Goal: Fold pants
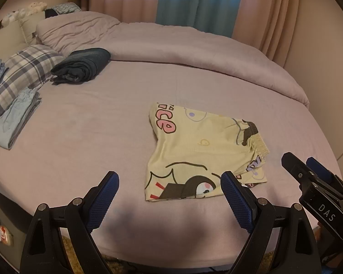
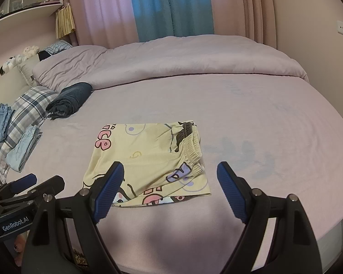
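**Yellow pants lie folded on a bed as two empty grippers hang over its near edge**

The cartoon-print pants [image 2: 146,159] rest flat in a squarish bundle on the lilac sheet [image 2: 251,118], waistband doubled over at their right side; the fold looks nearly or wholly done. The left gripper [image 1: 169,196] and right gripper [image 2: 169,187] both stand wide open, gripping nothing, clear of the cloth. The next move likely calls either for one more fold, pinching an edge cleanly without dragging the layers beneath, or for carrying the bundle to the stack at the left. There, pale blue folded garments [image 1: 13,118] lie on a plaid pillow [image 1: 27,68], with a dark bundle [image 1: 82,65] beside it. A rumpled duvet [image 2: 183,57] crosses the far side, with pink and blue curtains [image 2: 167,6] behind.
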A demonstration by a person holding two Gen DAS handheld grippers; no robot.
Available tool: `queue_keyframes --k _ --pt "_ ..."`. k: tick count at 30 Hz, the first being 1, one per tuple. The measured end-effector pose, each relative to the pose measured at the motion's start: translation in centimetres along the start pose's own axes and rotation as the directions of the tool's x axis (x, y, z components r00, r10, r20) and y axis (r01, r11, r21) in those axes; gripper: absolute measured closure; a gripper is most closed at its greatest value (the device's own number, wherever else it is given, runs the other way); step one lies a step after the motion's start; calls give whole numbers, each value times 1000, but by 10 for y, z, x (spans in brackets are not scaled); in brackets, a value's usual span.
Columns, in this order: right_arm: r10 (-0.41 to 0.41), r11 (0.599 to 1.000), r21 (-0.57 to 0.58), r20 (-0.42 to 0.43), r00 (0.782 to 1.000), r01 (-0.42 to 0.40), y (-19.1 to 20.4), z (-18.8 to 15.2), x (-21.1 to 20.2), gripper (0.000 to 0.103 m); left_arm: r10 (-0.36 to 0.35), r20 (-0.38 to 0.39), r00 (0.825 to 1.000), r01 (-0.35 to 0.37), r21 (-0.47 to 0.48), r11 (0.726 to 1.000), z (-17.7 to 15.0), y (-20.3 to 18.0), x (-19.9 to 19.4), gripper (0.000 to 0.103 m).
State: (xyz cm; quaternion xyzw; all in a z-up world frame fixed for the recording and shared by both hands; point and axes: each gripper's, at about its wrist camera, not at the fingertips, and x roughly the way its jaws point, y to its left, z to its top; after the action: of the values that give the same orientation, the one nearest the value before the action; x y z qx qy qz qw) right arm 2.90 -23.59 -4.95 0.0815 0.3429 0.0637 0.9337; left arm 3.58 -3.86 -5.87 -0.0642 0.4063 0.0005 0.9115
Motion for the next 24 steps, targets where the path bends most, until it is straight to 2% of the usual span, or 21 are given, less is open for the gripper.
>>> queue_keyframes --k 24 --pt "-21 1000 -6 -13 1000 21 8 -3 3 19 1 18 1000 -1 14 1000 1 -7 -5 13"
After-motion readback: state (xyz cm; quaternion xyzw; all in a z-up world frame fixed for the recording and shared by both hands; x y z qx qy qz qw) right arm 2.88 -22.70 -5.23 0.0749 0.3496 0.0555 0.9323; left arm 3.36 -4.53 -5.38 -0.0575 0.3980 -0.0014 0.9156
